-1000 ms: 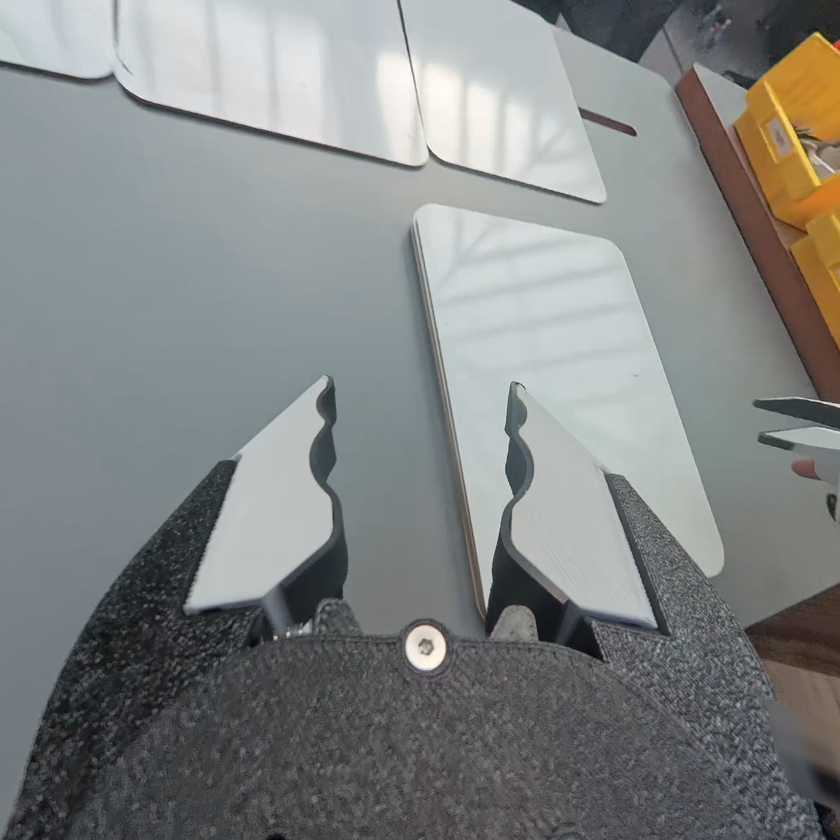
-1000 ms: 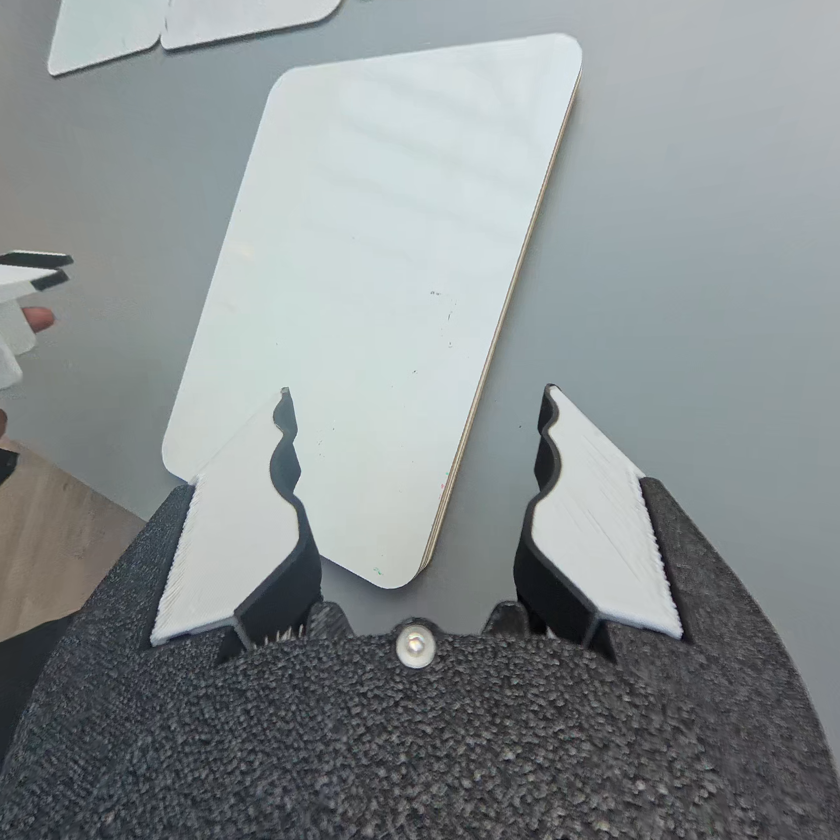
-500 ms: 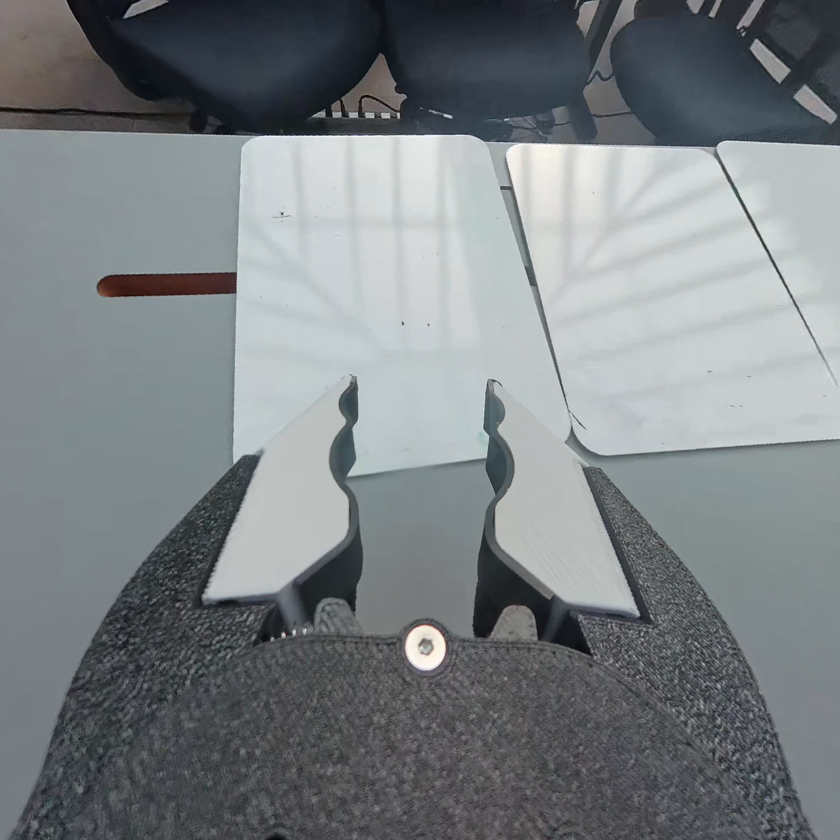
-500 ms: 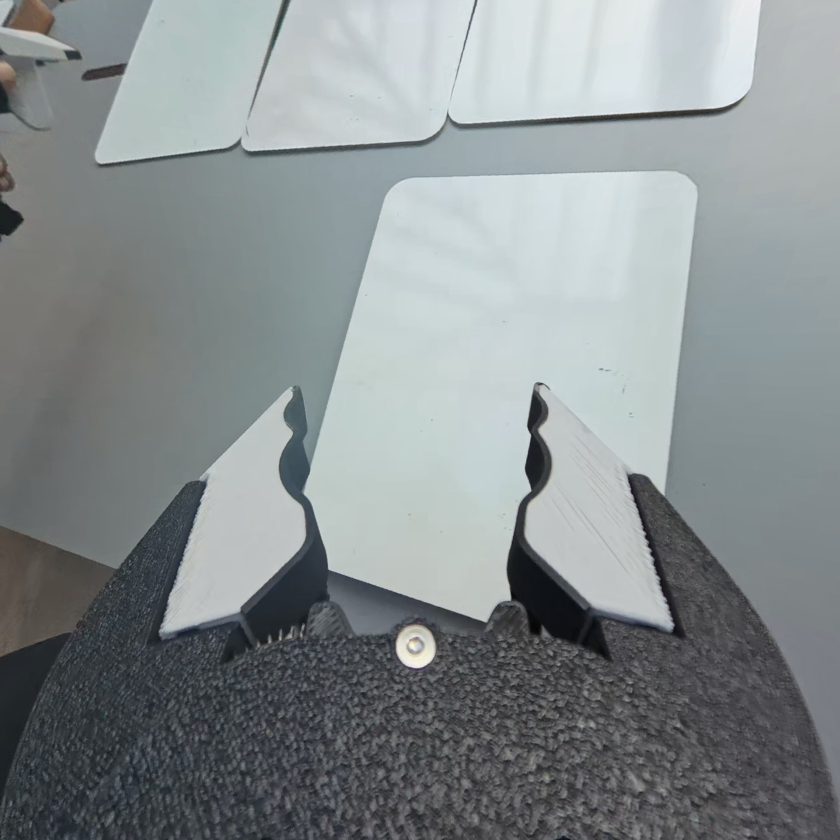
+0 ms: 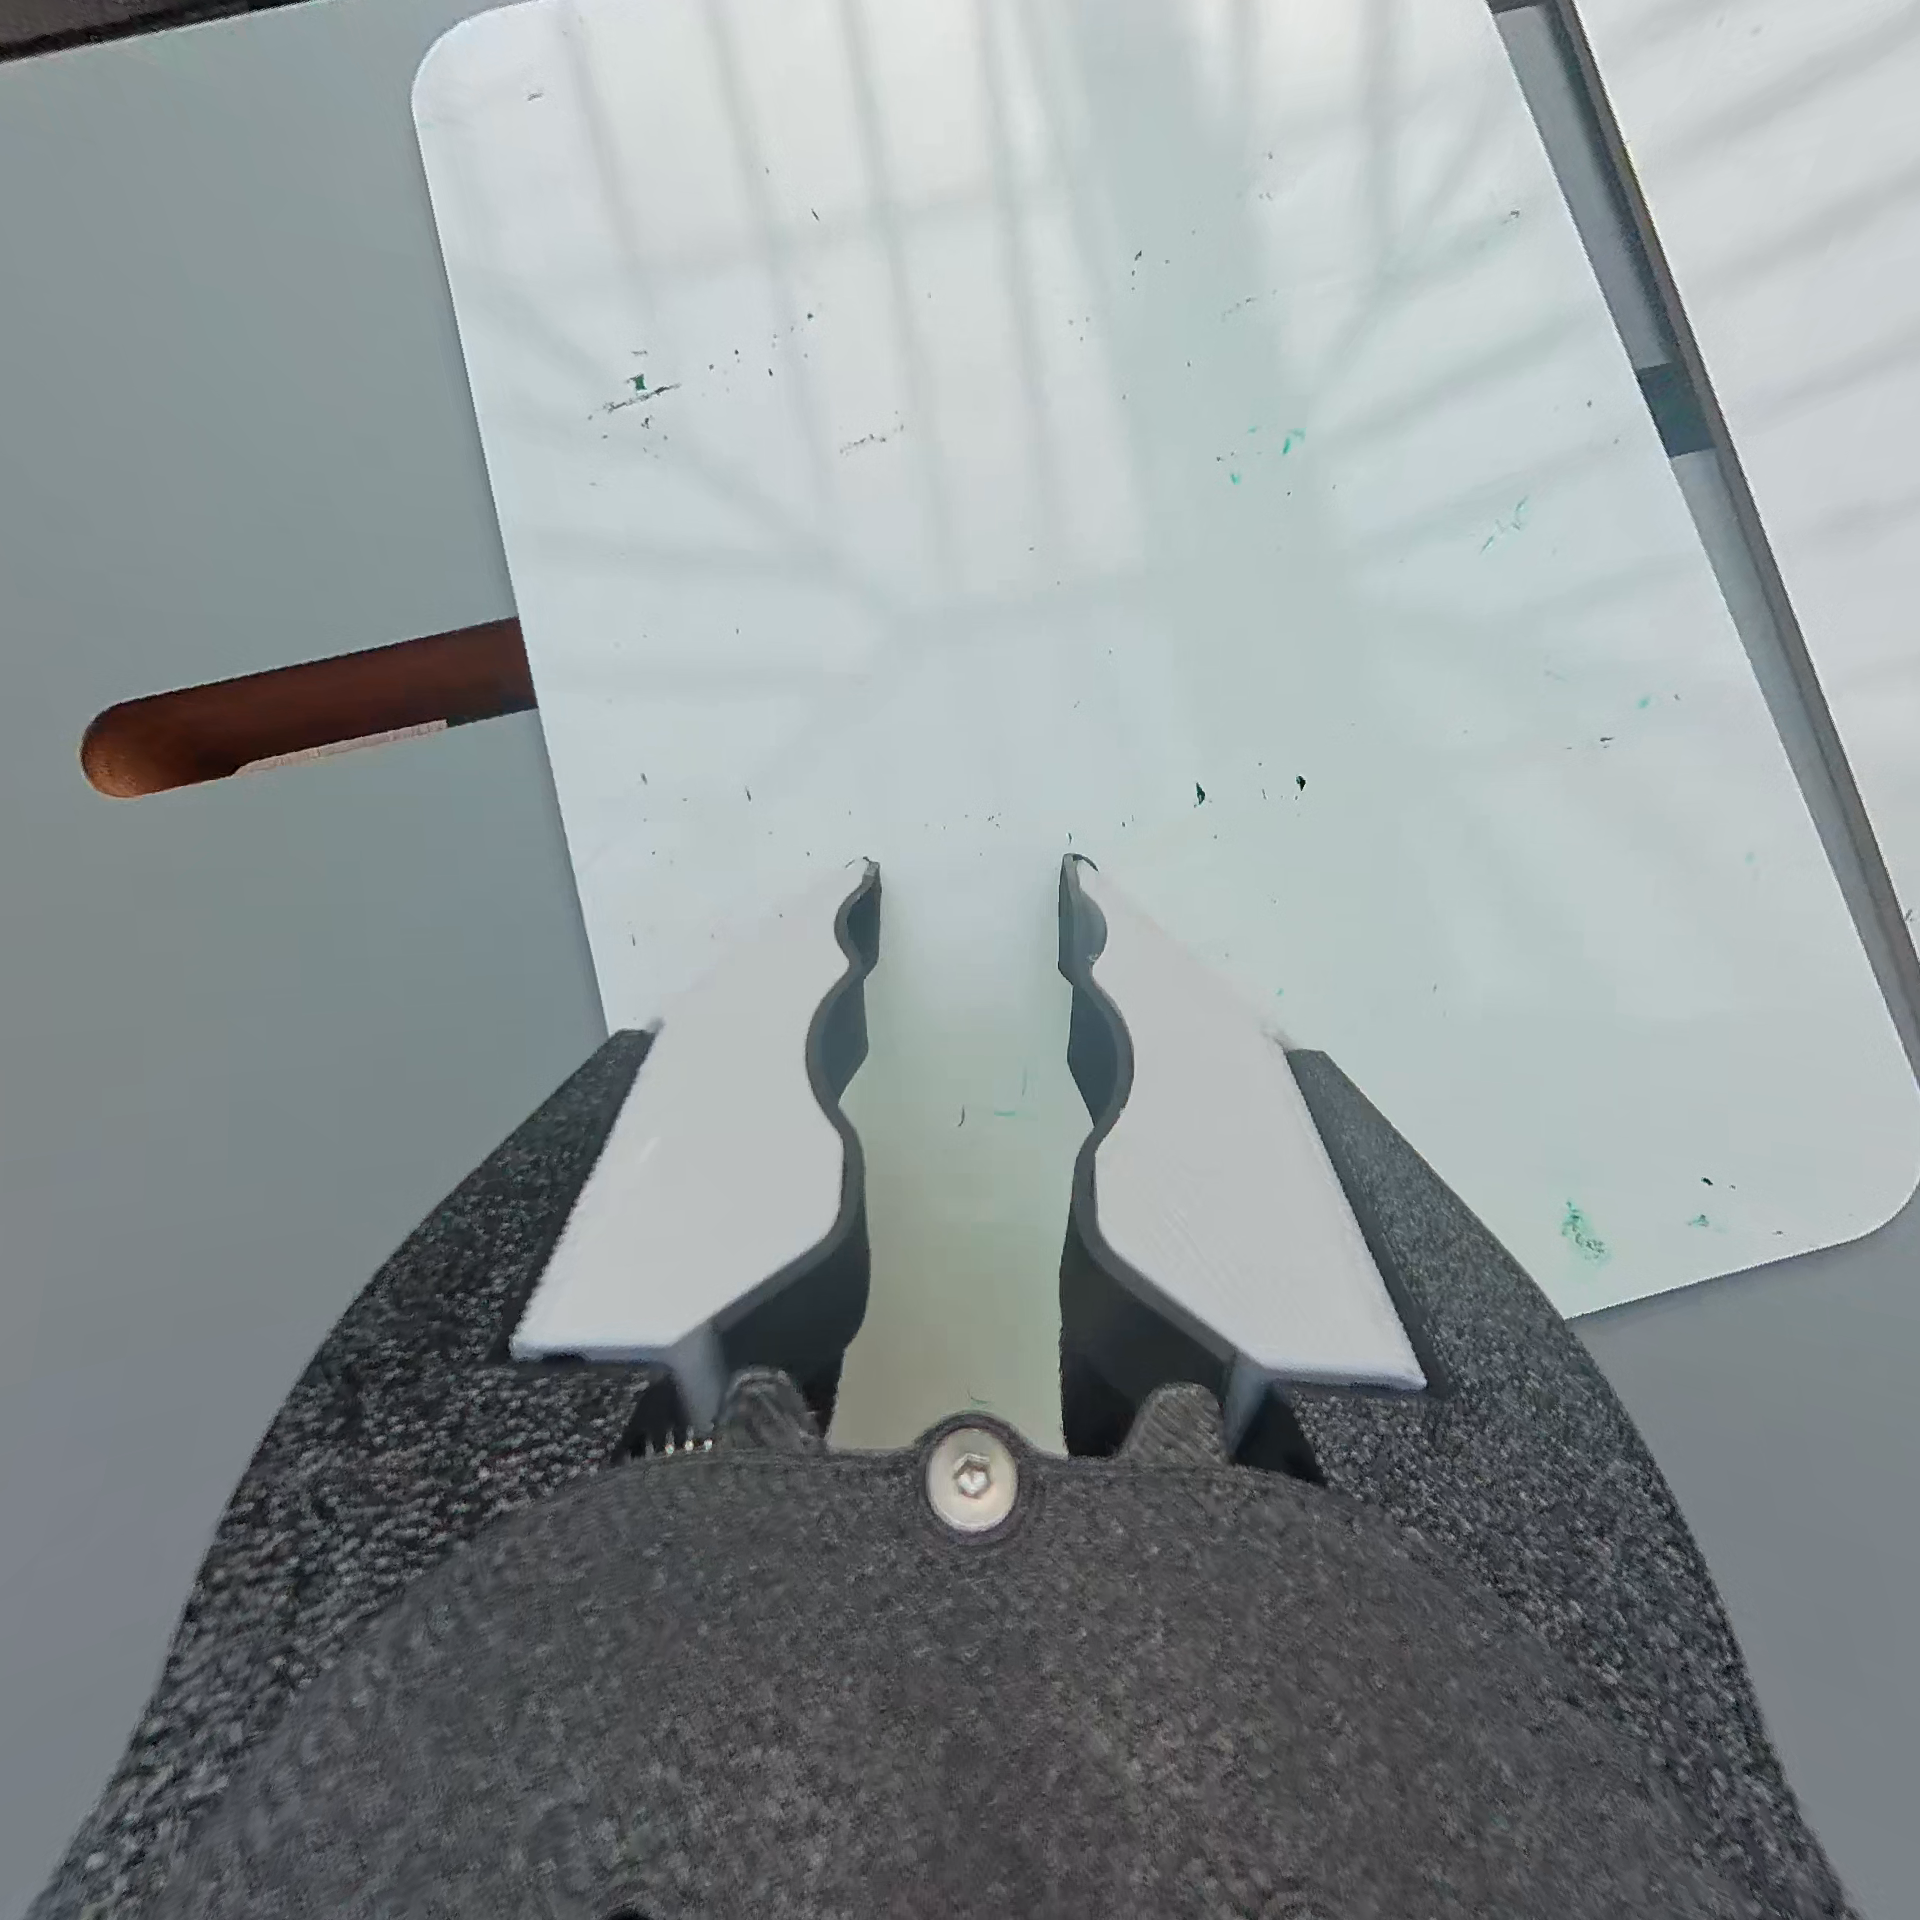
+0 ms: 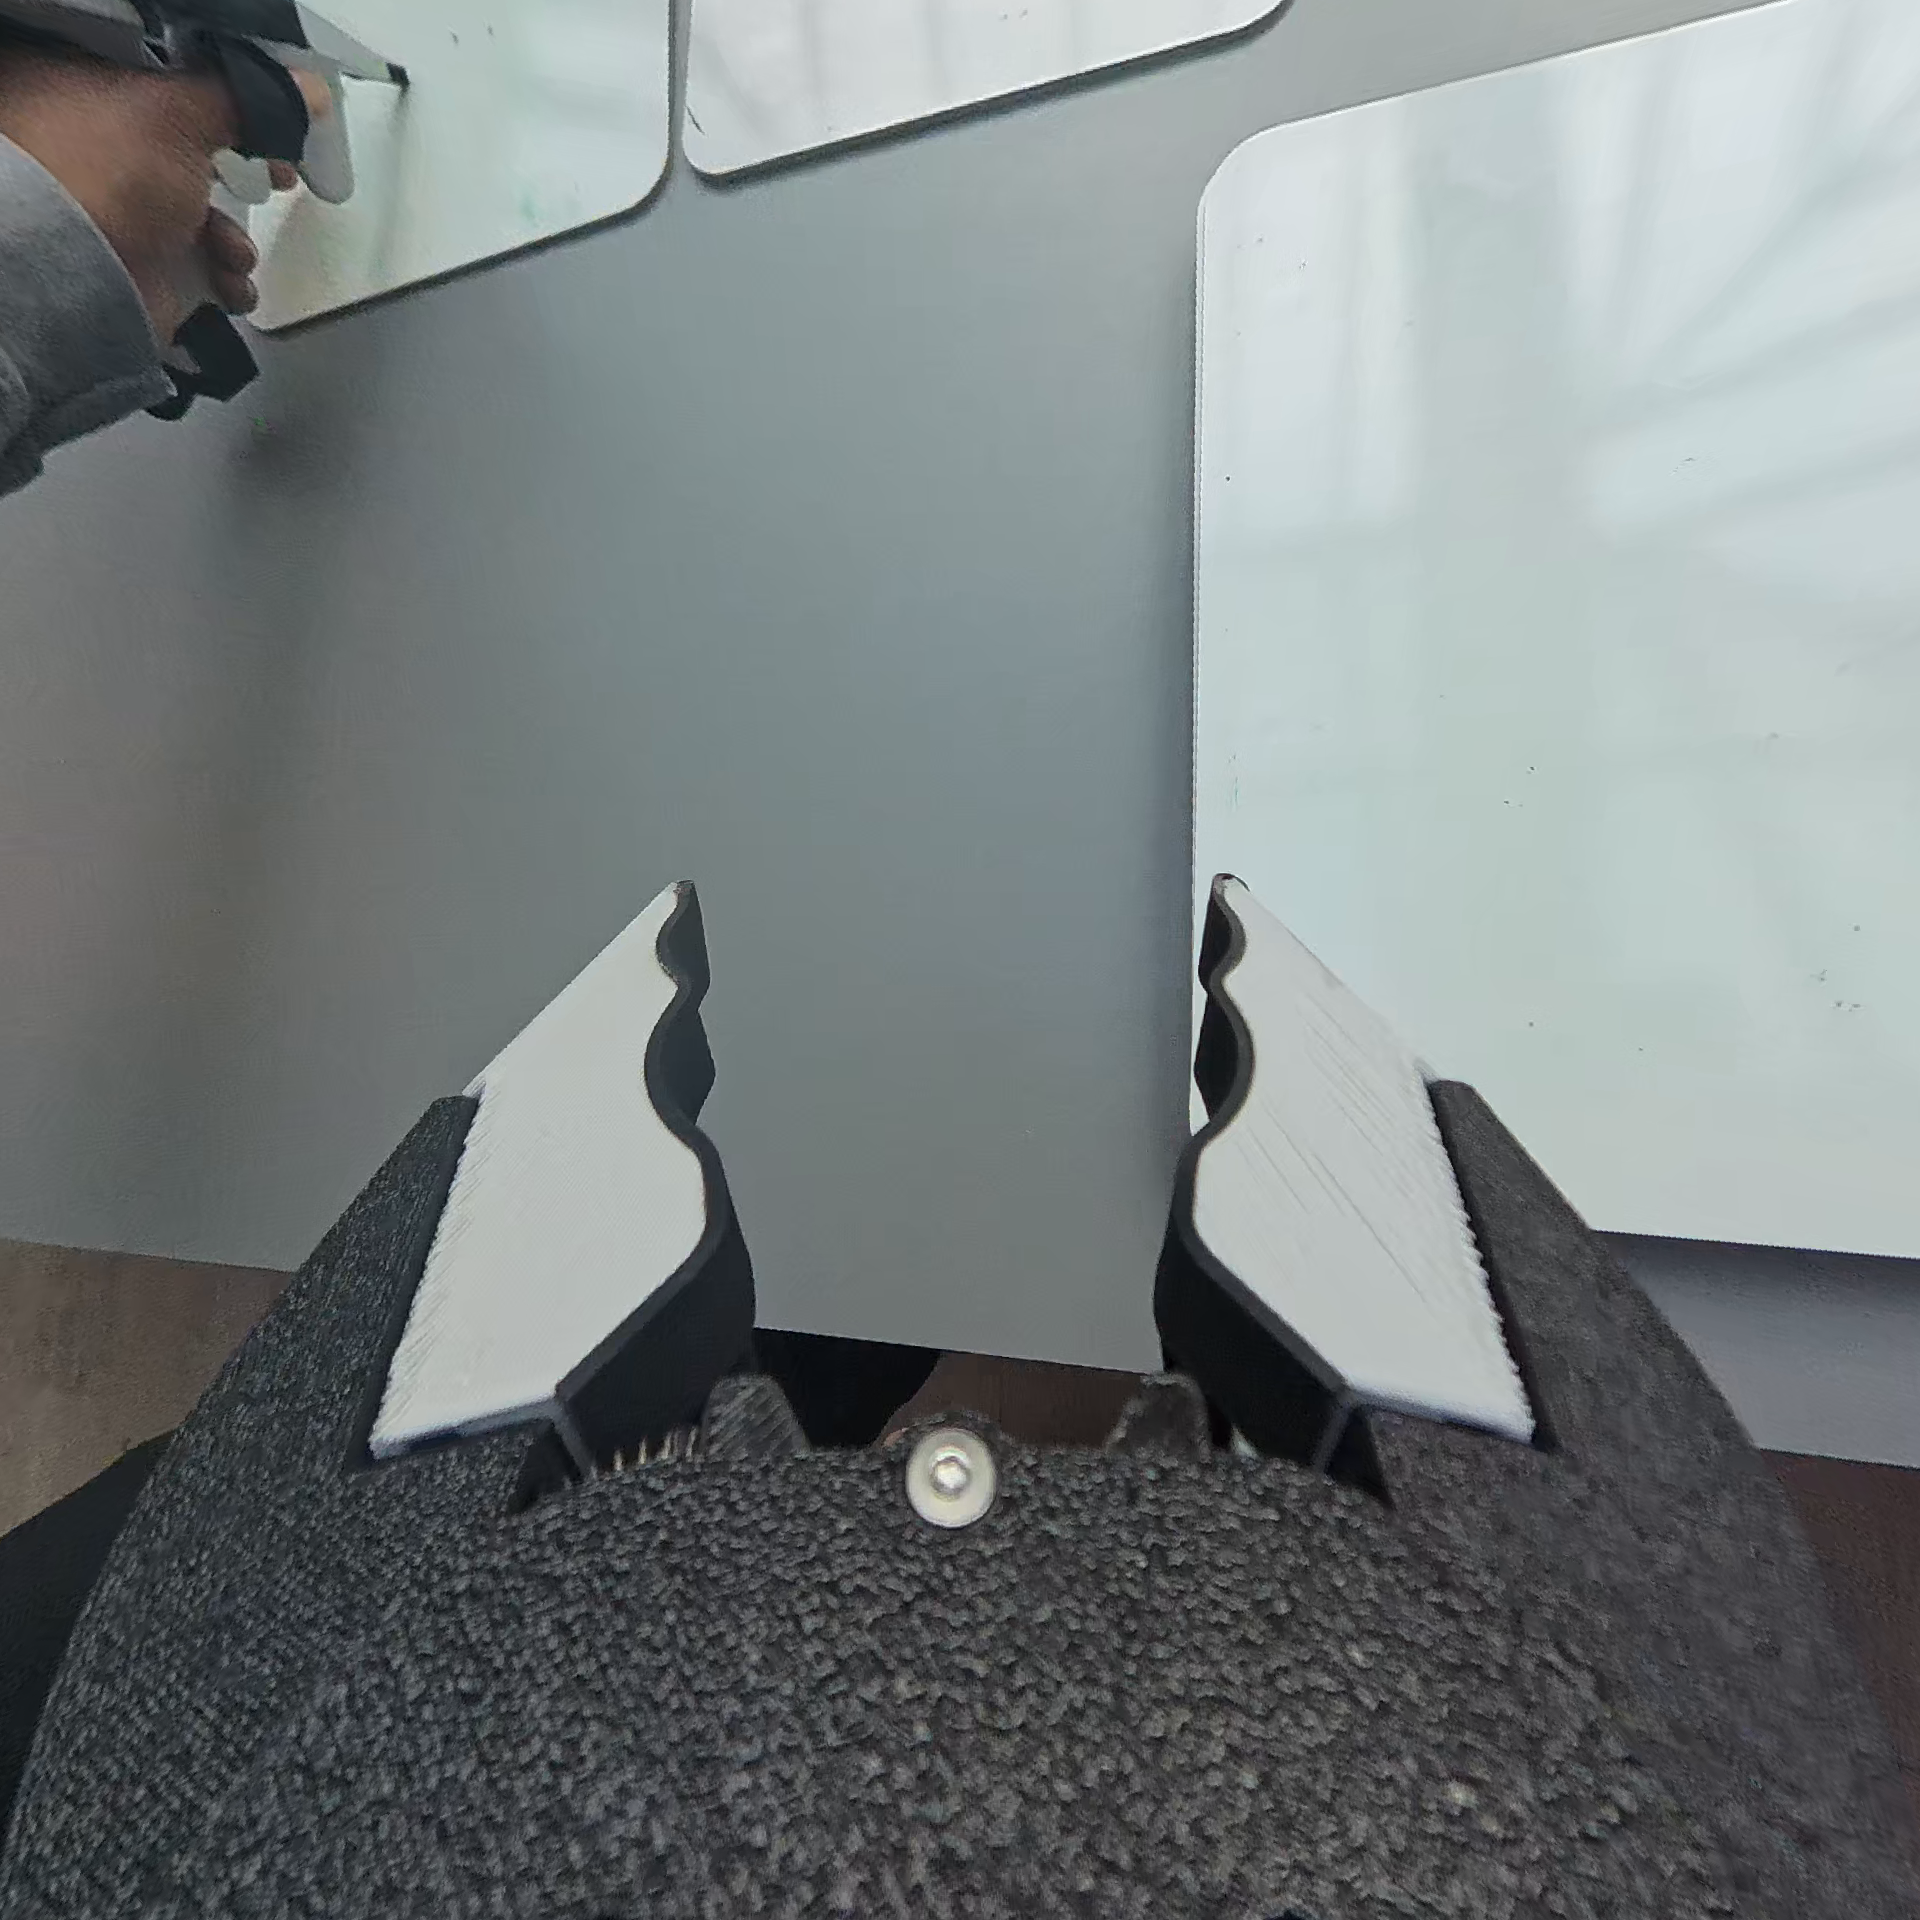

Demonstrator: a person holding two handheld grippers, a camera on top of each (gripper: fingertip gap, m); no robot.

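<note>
Three boards (image 6: 1558, 623) (image 6: 499, 135) (image 6: 935, 62) lie flat on the table (image 6: 779, 623).

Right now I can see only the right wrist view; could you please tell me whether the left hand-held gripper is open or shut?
Observer: Open. The left hand-held gripper shows a narrow gap between its fingers, with nothing in it.
Operator: Thank you. What do its fingers point over?
Observer: A white board, flecked with green and dark specks.
Operator: Is there anything beside that board?
Observer: A brown slot in the grey table; its right end runs under the board's left edge.
</note>
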